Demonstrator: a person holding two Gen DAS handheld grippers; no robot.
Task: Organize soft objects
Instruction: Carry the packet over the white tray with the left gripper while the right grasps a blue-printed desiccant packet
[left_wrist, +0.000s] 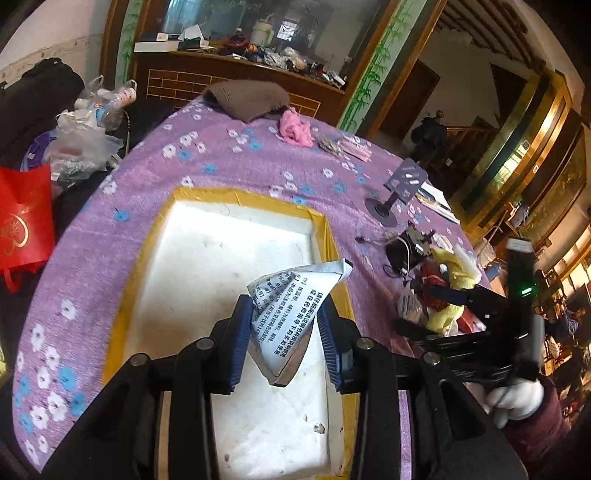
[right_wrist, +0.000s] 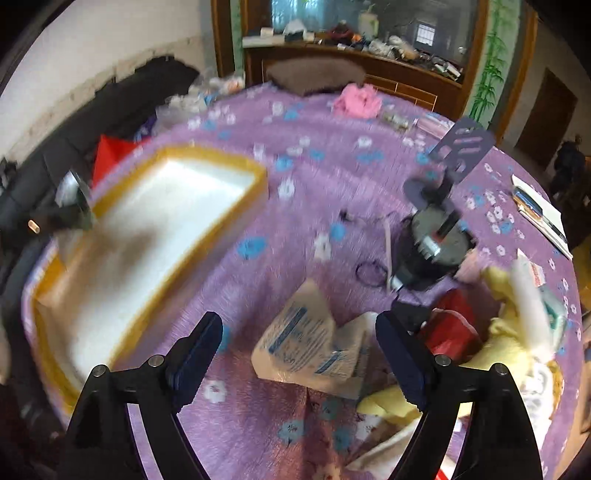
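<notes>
In the left wrist view my left gripper (left_wrist: 284, 314) is shut on a crumpled white and silver pouch (left_wrist: 284, 317) printed with black text. It hangs over the white foam box (left_wrist: 221, 266), which has a yellow taped rim. My right gripper (right_wrist: 299, 323) stands open above a beige packet (right_wrist: 306, 343) with blue print, which lies on the purple flowered cloth (right_wrist: 295, 155); the pads are apart from the packet. A pile of soft things, with a yellow cloth (right_wrist: 506, 347) and a red pouch (right_wrist: 454, 325), lies just right of it. The right wrist view is blurred.
A brown knit hat (left_wrist: 247, 98) and pink fluff (left_wrist: 293, 127) lie at the table's far edge. A grey phone stand (left_wrist: 400, 184) and a black device (left_wrist: 406, 247) with cables sit right of the box. A red bag (left_wrist: 24, 221) and plastic bags (left_wrist: 81, 144) are off the table's left side.
</notes>
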